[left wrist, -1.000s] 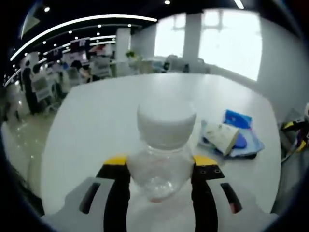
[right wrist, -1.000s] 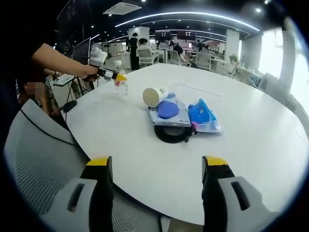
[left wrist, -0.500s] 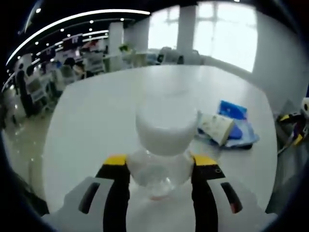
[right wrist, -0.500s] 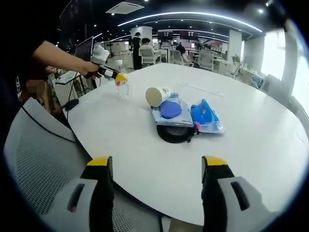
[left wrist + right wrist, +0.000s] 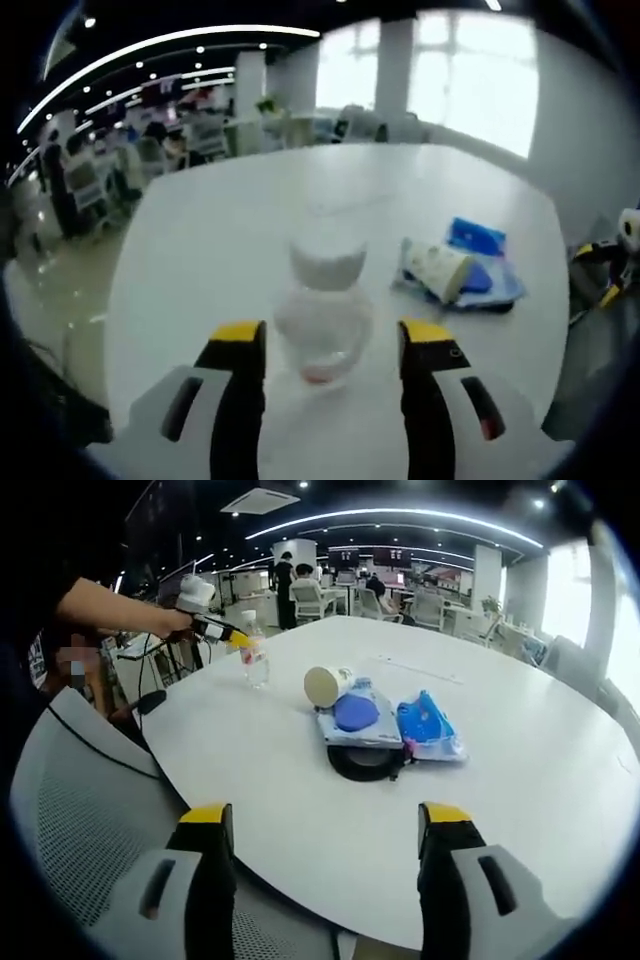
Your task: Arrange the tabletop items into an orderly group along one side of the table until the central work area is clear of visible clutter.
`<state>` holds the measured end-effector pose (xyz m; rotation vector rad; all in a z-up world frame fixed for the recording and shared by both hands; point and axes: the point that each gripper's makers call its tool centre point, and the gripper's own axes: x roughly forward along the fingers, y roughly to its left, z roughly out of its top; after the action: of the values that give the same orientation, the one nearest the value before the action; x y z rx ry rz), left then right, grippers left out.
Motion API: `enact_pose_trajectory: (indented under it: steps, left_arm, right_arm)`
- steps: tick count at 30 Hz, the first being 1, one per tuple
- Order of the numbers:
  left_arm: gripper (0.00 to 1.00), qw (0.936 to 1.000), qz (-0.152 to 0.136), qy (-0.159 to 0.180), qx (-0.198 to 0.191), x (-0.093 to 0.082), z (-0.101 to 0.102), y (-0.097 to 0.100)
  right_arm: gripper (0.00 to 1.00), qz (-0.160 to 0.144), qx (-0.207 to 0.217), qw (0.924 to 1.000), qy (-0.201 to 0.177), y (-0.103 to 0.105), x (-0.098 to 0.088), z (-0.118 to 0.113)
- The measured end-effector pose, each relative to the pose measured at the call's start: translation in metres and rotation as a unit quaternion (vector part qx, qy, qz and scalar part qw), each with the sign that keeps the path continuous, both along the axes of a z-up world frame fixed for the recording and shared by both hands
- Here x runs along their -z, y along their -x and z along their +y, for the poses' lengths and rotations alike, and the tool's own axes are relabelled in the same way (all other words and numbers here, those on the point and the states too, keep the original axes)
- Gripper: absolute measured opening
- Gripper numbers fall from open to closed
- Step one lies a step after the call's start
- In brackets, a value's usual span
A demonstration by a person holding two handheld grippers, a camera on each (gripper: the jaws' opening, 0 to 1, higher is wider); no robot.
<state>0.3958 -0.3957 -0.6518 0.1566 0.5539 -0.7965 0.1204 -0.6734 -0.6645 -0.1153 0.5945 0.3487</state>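
Left gripper (image 5: 324,352) jaws stood spread, clear bottle (image 5: 323,315) upright between them on the white table (image 5: 220,230), contact unclear. Right gripper (image 5: 327,842) jaws wide apart over the near edge. Paper cup (image 5: 326,685), blue packets (image 5: 425,727) at 12 o'clock.

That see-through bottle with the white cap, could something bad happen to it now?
Maybe. The clear plastic bottle with the white cap stands upright between the left gripper's open jaws, so a sideways nudge could tip it. It also stands near the edge of the white round table, so it might roll off if it falls. The tipped paper cup lies on a loose pile and could roll when pushed.
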Motion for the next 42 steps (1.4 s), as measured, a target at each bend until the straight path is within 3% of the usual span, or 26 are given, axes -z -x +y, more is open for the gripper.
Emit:
enact_pose_trajectory:
  steps: [10,23,33,42]
  left_arm:
    - [0.55,0.9999,0.000,0.011,-0.002,-0.004,0.016,0.057]
    - [0.58,0.9995,-0.014,0.021,-0.021,-0.020,0.032,0.115]
    - [0.58,0.9972,-0.020,0.063,-0.035,-0.036,0.027,0.158]
    - [0.64,0.9967,-0.017,0.080,-0.002,-0.049,0.006,0.191]
  right_arm:
    - [0.75,-0.005,-0.003,0.9999,-0.009,-0.001,-0.002,0.003]
    - [0.75,-0.004,-0.009,0.9999,-0.014,0.001,-0.003,0.006]
    - [0.75,-0.007,-0.008,0.9998,-0.016,0.001,-0.005,0.005]
    - [0.76,-0.011,-0.003,0.9998,-0.017,0.000,-0.007,0.004]
